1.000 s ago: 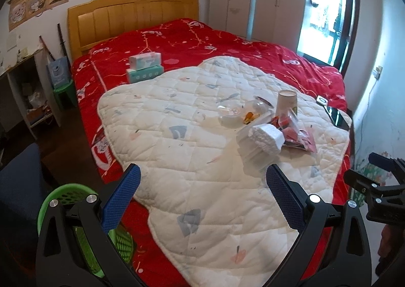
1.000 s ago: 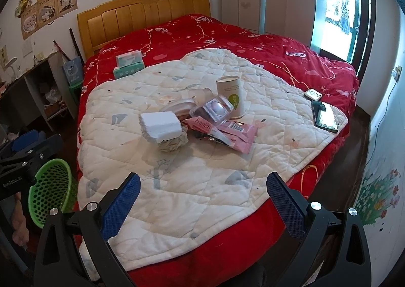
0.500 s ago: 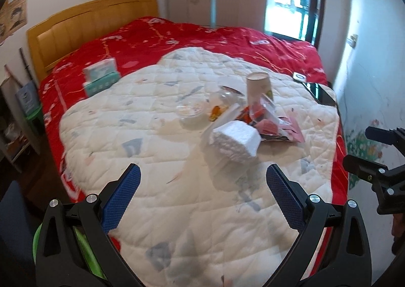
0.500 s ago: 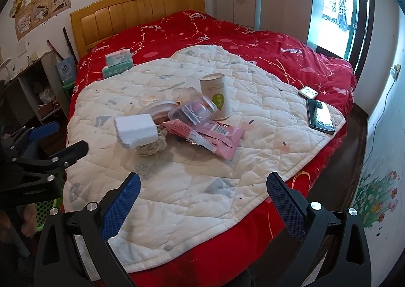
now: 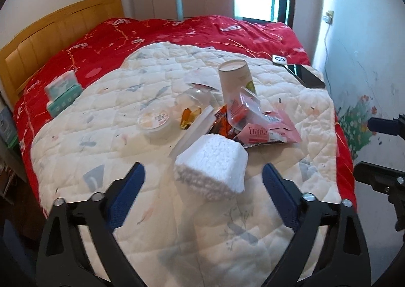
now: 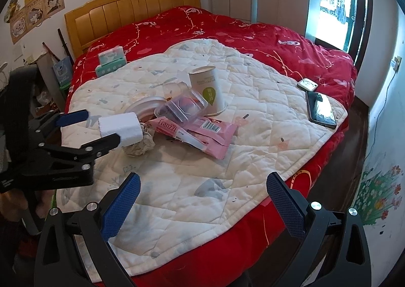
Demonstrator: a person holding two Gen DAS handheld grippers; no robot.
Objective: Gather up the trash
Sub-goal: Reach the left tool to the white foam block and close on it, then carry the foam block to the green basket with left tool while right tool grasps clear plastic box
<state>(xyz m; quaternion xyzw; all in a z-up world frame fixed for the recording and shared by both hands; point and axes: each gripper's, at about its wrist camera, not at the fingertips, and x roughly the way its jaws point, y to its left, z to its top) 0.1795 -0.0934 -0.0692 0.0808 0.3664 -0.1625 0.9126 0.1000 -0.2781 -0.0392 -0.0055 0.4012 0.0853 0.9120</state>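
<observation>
now, centre the wide-open left gripper (image 5: pixel 202 180) on the styrofoam block (image 5: pixel 212 160) at twelve o'clock, then close gently; right gripper (image 6: pixel 202 193) idles open.

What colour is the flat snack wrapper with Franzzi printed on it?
Pink, with red lettering, on the flat snack wrapper; the right wrist view shows it best.

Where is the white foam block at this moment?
The white foam block lies on the white quilt between the open fingers of the left gripper, beside a crumpled paper and the pink wrapper.
</observation>
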